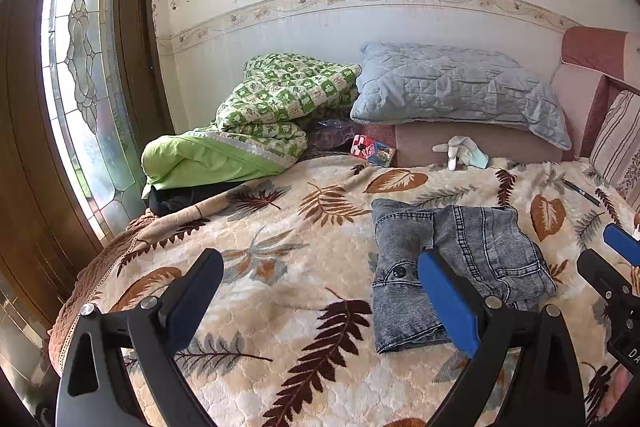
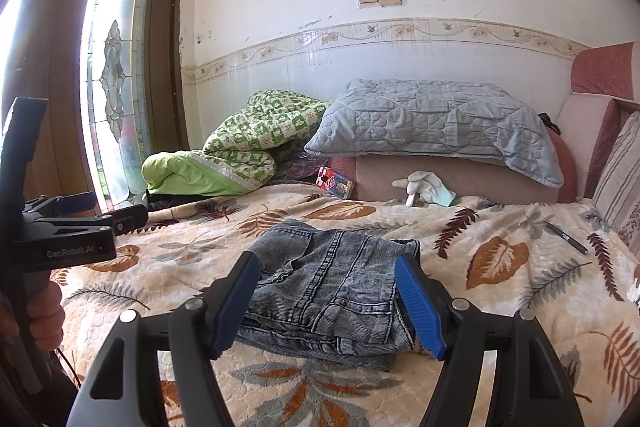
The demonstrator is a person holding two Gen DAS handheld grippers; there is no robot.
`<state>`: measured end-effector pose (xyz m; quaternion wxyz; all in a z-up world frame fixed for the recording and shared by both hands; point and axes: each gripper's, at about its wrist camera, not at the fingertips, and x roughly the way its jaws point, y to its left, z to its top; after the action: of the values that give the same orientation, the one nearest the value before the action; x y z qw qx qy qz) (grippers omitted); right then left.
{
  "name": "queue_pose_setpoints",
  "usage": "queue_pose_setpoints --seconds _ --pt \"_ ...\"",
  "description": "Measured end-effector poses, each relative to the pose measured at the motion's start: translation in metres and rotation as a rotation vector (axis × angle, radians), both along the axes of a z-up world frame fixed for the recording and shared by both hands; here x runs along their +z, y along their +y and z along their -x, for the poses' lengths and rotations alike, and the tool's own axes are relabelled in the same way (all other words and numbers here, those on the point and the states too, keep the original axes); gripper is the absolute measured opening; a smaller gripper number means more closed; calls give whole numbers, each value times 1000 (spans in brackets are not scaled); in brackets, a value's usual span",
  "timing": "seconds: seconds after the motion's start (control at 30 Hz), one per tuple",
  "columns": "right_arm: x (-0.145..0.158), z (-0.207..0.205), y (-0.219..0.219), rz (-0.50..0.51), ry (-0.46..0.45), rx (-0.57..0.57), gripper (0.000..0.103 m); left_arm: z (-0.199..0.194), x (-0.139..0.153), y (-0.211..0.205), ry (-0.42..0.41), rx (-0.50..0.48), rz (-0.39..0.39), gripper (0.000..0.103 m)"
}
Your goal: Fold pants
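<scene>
Grey washed denim pants (image 1: 456,263) lie folded into a compact stack on the leaf-patterned bedspread (image 1: 280,307). In the right wrist view the pants (image 2: 336,291) sit just ahead of and between my fingers. My left gripper (image 1: 320,291) is open and empty, to the left of the pants, with its right finger (image 1: 448,303) over their near edge. My right gripper (image 2: 328,303) is open and empty, with a finger on each side of the folded stack. It also shows at the right edge of the left wrist view (image 1: 616,259).
At the back lie a green quilt (image 1: 276,107), a grey-blue pillow (image 1: 456,87), a white glove (image 1: 460,151) and a small colourful box (image 1: 372,151). A black pen (image 1: 580,191) lies at the right. A striped cushion (image 1: 620,143) and a glass door (image 1: 80,75) bound the bed.
</scene>
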<state>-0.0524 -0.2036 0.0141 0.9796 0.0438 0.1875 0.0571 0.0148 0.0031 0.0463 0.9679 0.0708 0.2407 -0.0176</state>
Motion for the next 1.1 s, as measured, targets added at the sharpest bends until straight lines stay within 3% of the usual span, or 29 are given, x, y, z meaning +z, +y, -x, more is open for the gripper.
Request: queue_pose_setpoints --seconds 1.1 --pt "-3 -2 3 -3 6 4 74 4 -1 -1 0 -9 10 98"
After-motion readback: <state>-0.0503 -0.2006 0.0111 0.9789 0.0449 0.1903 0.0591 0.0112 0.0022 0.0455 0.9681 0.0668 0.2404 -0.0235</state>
